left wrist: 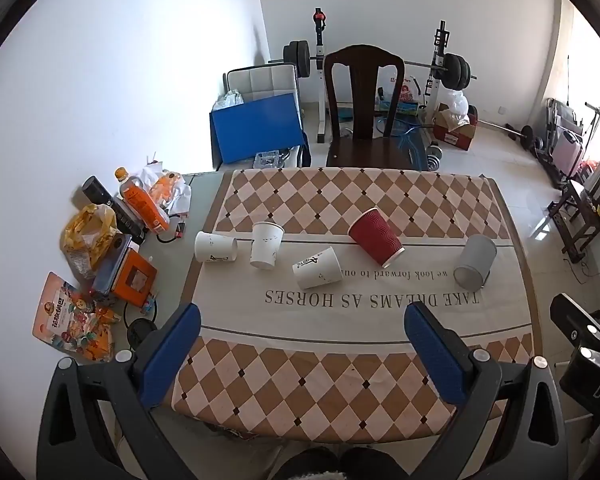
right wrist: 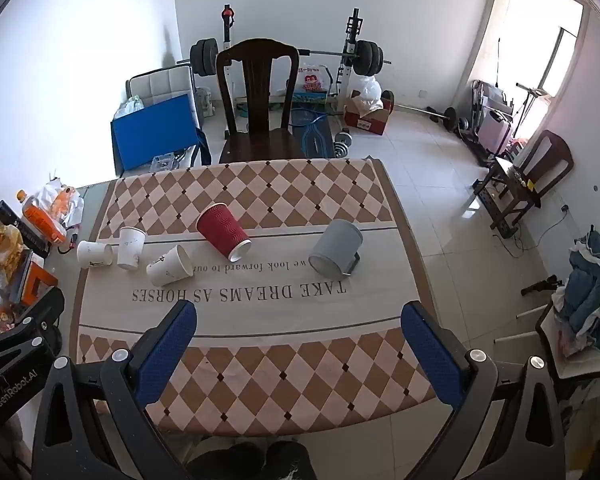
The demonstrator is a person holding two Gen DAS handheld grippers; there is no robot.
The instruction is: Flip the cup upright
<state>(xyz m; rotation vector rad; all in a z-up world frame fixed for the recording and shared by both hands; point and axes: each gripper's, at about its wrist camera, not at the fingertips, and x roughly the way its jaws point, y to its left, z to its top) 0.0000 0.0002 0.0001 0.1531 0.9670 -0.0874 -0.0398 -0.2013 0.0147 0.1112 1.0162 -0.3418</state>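
Several cups sit on the checkered tablecloth (left wrist: 340,380). A red ribbed paper cup (left wrist: 375,237) (right wrist: 223,231) lies on its side, mouth toward me. A grey mug (left wrist: 475,262) (right wrist: 337,249) lies on its side at the right. A white paper cup (left wrist: 318,268) (right wrist: 169,266) lies on its side, and another (left wrist: 215,247) (right wrist: 94,254) lies at the left. A third white cup (left wrist: 266,245) (right wrist: 131,248) stands upside down. My left gripper (left wrist: 300,340) and right gripper (right wrist: 298,338) are open and empty, held above the table's near edge.
Clutter fills the table's left side: an orange bottle (left wrist: 142,202), snack bags (left wrist: 72,320), a yellow bag (left wrist: 86,232), an orange box (left wrist: 134,280). A dark wooden chair (left wrist: 362,108) stands behind the table. Weight equipment (left wrist: 452,70) lines the back wall.
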